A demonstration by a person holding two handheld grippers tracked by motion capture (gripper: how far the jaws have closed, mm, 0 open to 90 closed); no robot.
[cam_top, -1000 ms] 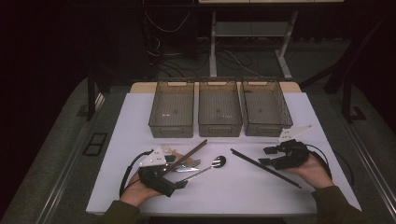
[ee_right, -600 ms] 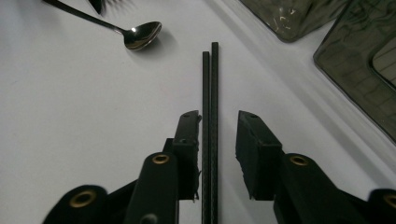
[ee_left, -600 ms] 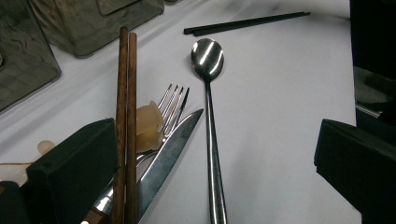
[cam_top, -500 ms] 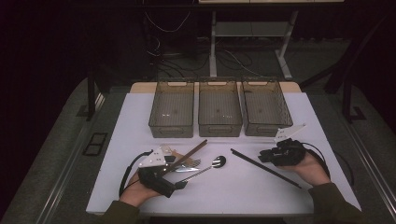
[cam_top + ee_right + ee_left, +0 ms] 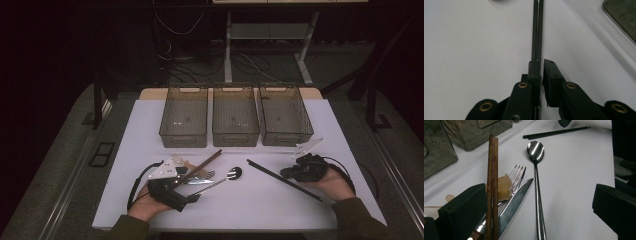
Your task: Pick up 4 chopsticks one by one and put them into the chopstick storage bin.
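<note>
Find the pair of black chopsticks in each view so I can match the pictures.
High view: black chopsticks lie diagonally right of centre, under the right gripper.
Left gripper view: top edge, beyond the spoon; chopsticks at.
Right gripper view: running up the middle from between the nearly closed jaws, which have just been closing.
Shared landmark: the white table.

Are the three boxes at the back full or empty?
Empty: the three boxes show bare bottoms from above; the cutlery lies on the table.

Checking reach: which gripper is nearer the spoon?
Left. The left gripper sits just beside the spoon; the right gripper is farther off, closed on the black chopsticks.
</note>
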